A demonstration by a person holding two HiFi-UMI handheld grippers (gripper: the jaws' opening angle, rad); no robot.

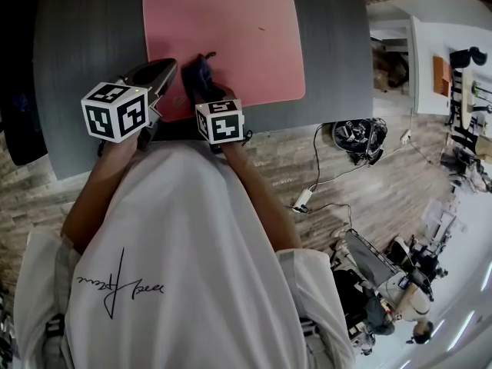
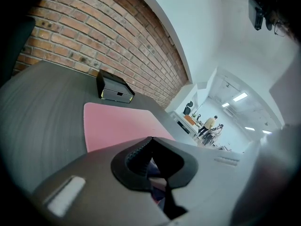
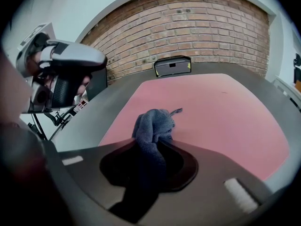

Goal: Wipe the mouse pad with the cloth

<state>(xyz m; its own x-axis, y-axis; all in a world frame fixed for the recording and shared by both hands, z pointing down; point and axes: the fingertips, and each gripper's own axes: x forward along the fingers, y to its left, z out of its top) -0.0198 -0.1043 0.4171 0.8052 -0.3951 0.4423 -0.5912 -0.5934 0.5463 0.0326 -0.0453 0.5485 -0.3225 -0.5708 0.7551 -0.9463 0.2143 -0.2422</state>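
- Head view: pink mouse pad point(image 1: 231, 37) lies at twelve o'clock; blue cloth point(image 1: 198, 69) is bunched at its seven o'clock corner.
- Left gripper view: left gripper point(image 2: 150, 142) is pressed together, empty.
- Right gripper view: right gripper point(image 3: 153, 146) pinches the cloth, which is likely soft and floppy, best held mid-bunch.
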